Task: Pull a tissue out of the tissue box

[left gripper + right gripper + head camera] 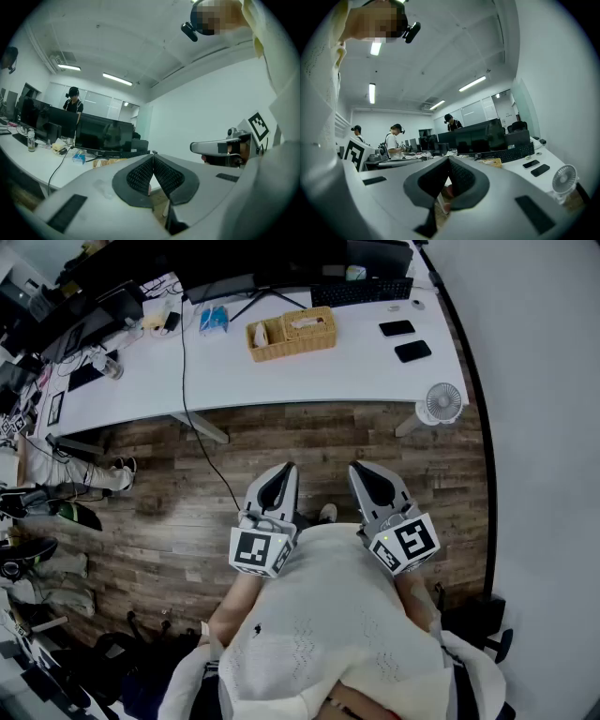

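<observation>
Left tool (284, 471) and right tool (360, 469) sit closed on nothing, tucked to the person's chest, likely just waiting; well apart, the white worktop (281, 381) carries a wicker basket (281, 351) holding what looks like the tissue box (307, 322) in its right compartment

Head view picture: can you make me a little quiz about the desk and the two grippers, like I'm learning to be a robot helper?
1. True or false: the woven wicker basket stands on the long white desk.
2. How many flat black phones lie near the desk's right end? A) one B) two C) four
3. Fill in: the left gripper and the right gripper both have their jaws ____, with nothing between them.

Key: 1 true; 2 B; 3 shut.
</observation>
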Available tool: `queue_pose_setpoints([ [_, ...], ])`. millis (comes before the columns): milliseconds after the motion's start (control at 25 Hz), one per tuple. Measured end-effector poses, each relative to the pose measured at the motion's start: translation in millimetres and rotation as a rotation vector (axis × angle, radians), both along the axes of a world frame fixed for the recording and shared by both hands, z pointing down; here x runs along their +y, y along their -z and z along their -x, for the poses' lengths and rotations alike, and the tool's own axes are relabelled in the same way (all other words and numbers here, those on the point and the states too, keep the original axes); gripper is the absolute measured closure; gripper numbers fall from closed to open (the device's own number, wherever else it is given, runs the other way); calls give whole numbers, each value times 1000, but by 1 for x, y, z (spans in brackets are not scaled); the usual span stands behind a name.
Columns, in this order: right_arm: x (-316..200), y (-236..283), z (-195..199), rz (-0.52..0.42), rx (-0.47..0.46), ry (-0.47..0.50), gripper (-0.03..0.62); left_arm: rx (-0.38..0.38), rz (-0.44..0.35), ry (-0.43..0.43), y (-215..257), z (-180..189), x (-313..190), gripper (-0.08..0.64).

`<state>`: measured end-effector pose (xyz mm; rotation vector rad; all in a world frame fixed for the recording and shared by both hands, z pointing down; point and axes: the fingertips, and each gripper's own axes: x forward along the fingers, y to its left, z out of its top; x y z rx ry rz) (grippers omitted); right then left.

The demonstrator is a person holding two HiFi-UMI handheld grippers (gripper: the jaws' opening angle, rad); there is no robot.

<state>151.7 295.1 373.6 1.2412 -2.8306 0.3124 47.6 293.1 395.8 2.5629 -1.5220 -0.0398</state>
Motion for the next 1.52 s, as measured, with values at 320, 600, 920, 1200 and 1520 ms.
queue_pose_setpoints([
  [320,-6,-1,0,8,-11,11,592,-16,0,9,2,-2,-8,546],
  [600,-16,-3,6,3,3,47,592,-25,3,28,-1,0,-13,546],
  [920,-28,-7,9,6,27,82,592,-25,1,64,-1,1,-25,546],
  [1200,-36,-13,8,15,20,79,592,-38,0,56,-3,-2,-31,546],
  [1520,-40,-20,1,39,48,87,591,-17,24,79,-8,-8,-35,546],
])
